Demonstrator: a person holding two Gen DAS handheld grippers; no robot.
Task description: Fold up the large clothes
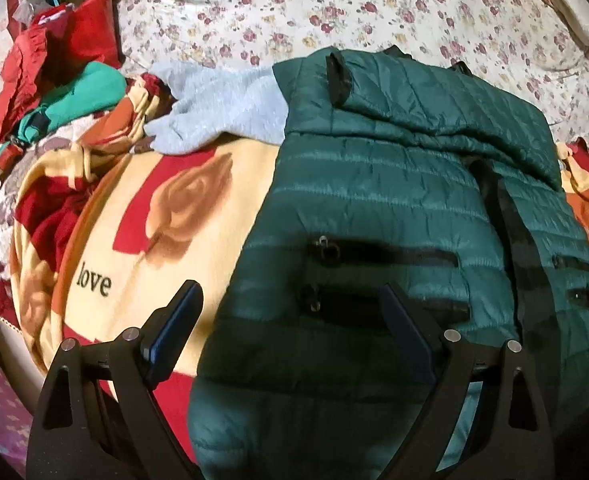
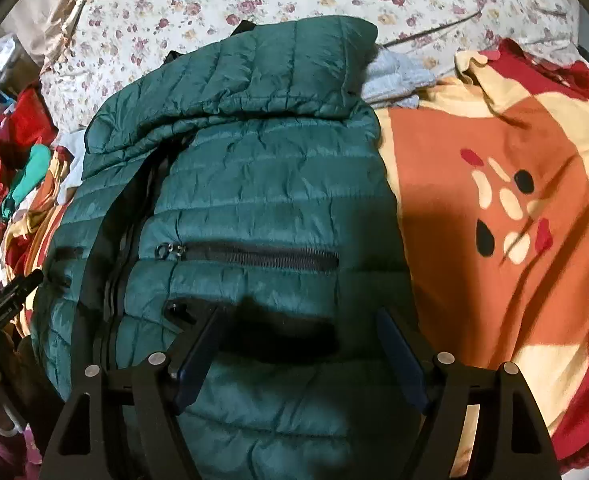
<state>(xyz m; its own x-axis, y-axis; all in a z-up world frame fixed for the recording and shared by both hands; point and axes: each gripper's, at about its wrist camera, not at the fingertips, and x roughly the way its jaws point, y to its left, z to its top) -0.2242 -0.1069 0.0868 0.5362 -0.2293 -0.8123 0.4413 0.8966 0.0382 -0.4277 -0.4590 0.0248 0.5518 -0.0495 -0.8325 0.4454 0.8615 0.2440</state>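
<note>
A dark green quilted puffer jacket (image 1: 394,200) lies on a bed, its sleeves folded across the top and black zip pockets facing up. It also fills the right wrist view (image 2: 254,184). My left gripper (image 1: 290,296) is open and empty, hovering over the jacket's lower left edge. My right gripper (image 2: 300,316) is open and empty, hovering over the jacket's lower right part near a pocket zip. The left gripper shows at the left edge of the right wrist view (image 2: 14,292).
A red, cream and orange blanket (image 1: 166,216) with the word "love" covers the bed under the jacket. A grey garment (image 1: 222,108) lies behind it. A heap of red and green clothes (image 1: 66,80) sits far left. A floral sheet (image 1: 334,8) lies beyond.
</note>
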